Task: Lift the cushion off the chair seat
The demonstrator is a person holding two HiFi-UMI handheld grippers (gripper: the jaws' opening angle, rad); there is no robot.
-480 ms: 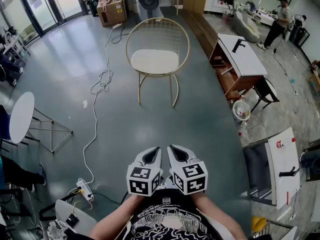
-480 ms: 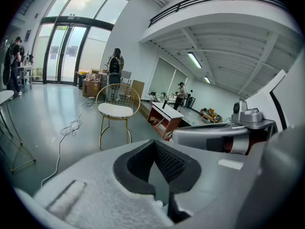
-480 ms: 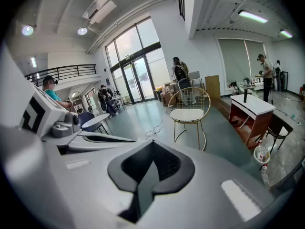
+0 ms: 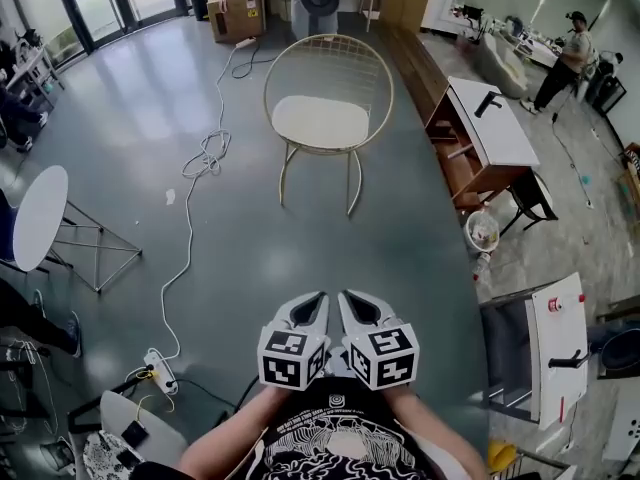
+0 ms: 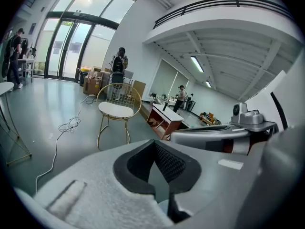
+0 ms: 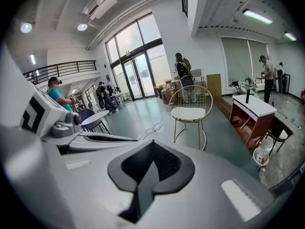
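Grey floor [image 4: 250,248] separates the person from the chair [image 4: 386,88], its cushion [image 4: 320,121] on the seat, so left gripper [image 4: 306,311] and right gripper [image 4: 361,308] hang side by side, jaws pressed together, empty.

Bright daylight from glass doors [image 5: 71,46] upper left, soft sheen on floor [image 4: 250,258], fisheye warp, dark vignetted corners.

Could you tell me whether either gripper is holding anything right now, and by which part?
Nothing is held: the left gripper and right gripper are shut and empty, far from the cushion.
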